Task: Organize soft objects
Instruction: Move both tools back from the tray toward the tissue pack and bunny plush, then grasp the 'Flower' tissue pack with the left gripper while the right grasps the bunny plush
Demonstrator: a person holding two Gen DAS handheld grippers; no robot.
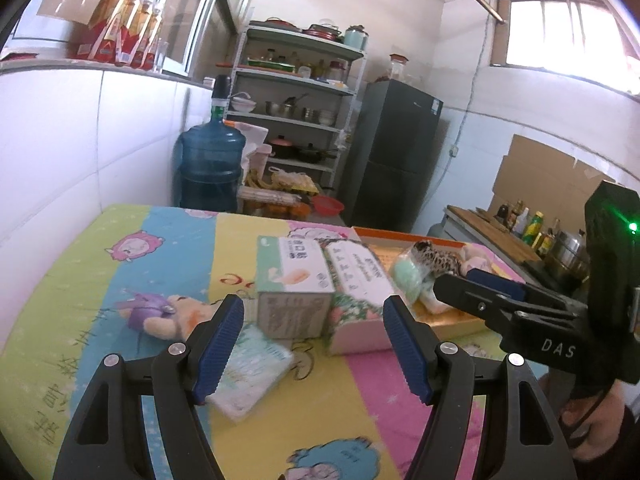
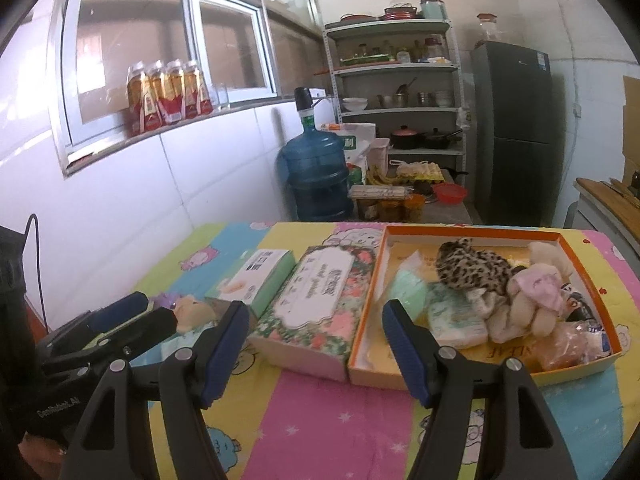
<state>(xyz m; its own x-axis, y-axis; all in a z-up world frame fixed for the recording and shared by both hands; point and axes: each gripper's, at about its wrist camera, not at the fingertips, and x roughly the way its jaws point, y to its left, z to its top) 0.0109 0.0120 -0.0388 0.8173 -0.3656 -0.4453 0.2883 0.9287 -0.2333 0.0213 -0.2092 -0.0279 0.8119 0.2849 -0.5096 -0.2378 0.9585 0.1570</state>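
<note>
Both jaws wide open, empty. Tissue pack [image 1: 250,372] lies on the table just below and ahead of my left gripper [image 1: 314,346], under its left pad, long axis slanting up-right. Left hand nearer; right gripper [image 2: 314,346] faces the orange tray [image 2: 472,233], its right pad over that corner.

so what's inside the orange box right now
The orange box holds a leopard-print plush, a beige plush in pink, a mint pack, a tissue pack and a wrapped orange item. Anything beneath them is covered.
</note>
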